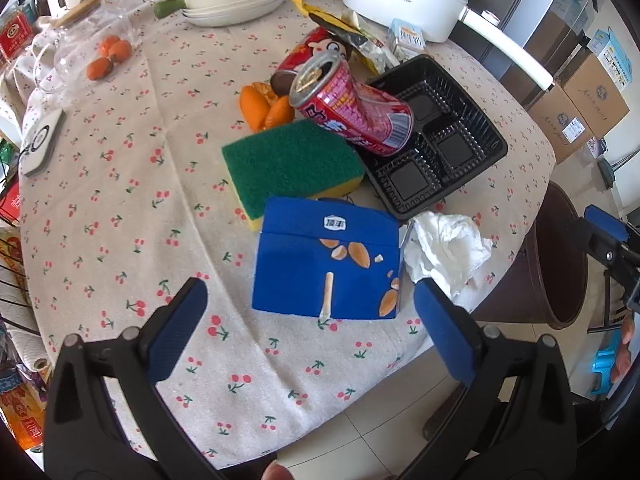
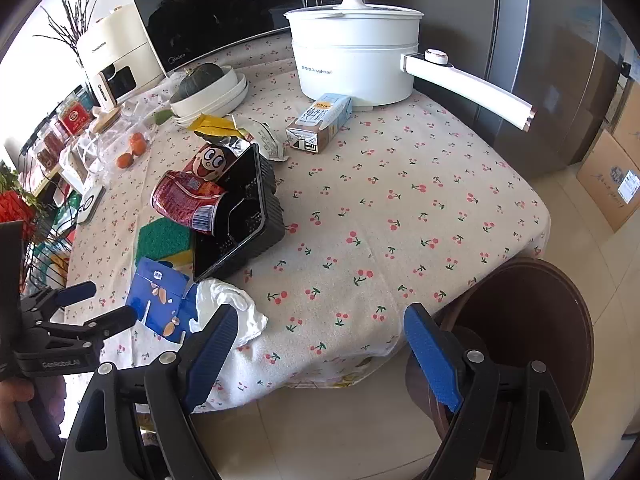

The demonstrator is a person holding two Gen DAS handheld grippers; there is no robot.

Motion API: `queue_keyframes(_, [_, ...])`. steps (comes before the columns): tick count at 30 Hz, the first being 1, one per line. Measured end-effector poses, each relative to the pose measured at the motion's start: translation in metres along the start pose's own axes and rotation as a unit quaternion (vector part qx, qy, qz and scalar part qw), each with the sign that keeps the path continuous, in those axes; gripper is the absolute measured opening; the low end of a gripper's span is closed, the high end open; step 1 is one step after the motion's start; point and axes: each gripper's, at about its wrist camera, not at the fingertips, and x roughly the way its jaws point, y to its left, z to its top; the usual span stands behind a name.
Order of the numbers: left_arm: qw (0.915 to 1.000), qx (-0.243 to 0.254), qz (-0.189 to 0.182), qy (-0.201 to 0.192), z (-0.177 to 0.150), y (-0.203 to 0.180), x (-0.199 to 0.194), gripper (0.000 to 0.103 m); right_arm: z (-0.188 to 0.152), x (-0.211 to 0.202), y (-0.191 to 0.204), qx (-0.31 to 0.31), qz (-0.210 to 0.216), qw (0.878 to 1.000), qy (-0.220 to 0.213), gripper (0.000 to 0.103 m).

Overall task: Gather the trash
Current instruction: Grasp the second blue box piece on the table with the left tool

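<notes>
A blue snack box (image 1: 324, 264) lies flat on the cherry-print tablecloth, just ahead of my left gripper (image 1: 310, 286), which is open with its pads on either side of the box's near end and apart from it. A crumpled white tissue (image 1: 444, 248) sits right of the box. Behind them a red drink can (image 1: 352, 108) leans on a black plastic tray (image 1: 440, 148). My right gripper (image 2: 322, 312) hangs open and empty over the table's near edge, between the tissue (image 2: 232, 300) and a brown bin (image 2: 528, 332). The left gripper (image 2: 108, 302) also shows beside the box (image 2: 160, 300).
A green and yellow sponge (image 1: 288, 164), orange peels (image 1: 264, 108), a cartoon-face can (image 2: 208, 160), a yellow wrapper (image 2: 216, 124) and a milk carton (image 2: 320, 124) crowd the table's middle. A white electric pot (image 2: 352, 60) with a long handle and stacked bowls (image 2: 212, 92) stand behind.
</notes>
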Motion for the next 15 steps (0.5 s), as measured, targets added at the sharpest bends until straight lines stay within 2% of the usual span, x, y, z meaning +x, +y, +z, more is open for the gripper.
queue_keyframes(6, [0.9939, 0.105, 0.034, -0.004, 0.001, -0.014, 0.009, 0.103, -0.003, 0.001, -0.010, 0.008, -0.007, 1.000, 0.008, 0.087])
queue_keyframes(10, [0.9973, 0.070, -0.002, 0.023, 0.004, -0.003, 0.020, 0.103, -0.005, 0.002, -0.018, 0.010, -0.016, 1.000, 0.012, 0.087])
queue_keyframes(15, [0.9988, 0.043, -0.013, 0.018, 0.009, -0.010, 0.018, 0.103, -0.004, 0.001, -0.021, 0.014, -0.016, 1.000, 0.012, 0.087])
